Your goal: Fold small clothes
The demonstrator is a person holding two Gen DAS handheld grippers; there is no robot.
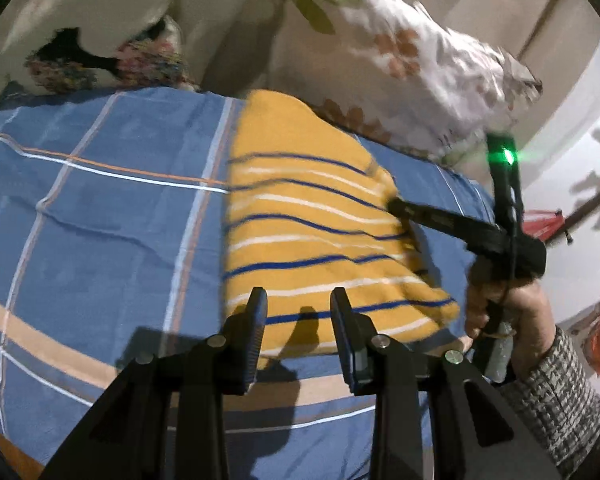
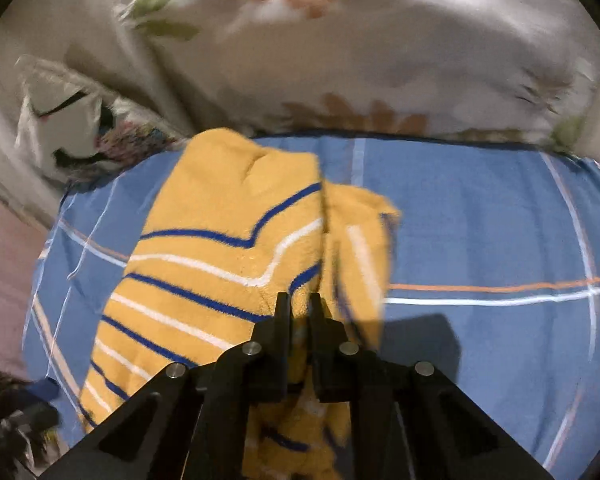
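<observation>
A yellow garment (image 1: pixel 308 216) with blue and white stripes lies on the blue checked bedsheet (image 1: pixel 100 208). My left gripper (image 1: pixel 300 304) hovers open over the garment's near edge, with nothing pinched between its fingers. In the left wrist view my right gripper (image 1: pixel 396 204) reaches in from the right onto the garment's right edge, held by a hand (image 1: pixel 500 312). The right wrist view shows that gripper (image 2: pixel 300 306) shut on a raised fold of the yellow garment (image 2: pixel 220 240), with cloth bunched between its fingers and hanging under them.
A white floral pillow (image 1: pixel 412 64) lies behind the garment at the head of the bed. A second patterned cushion (image 1: pixel 100 40) sits at the back left. Bare bedsheet (image 2: pixel 480 240) stretches to the garment's right. A grey knitted sleeve (image 1: pixel 556 392) comes in at the lower right.
</observation>
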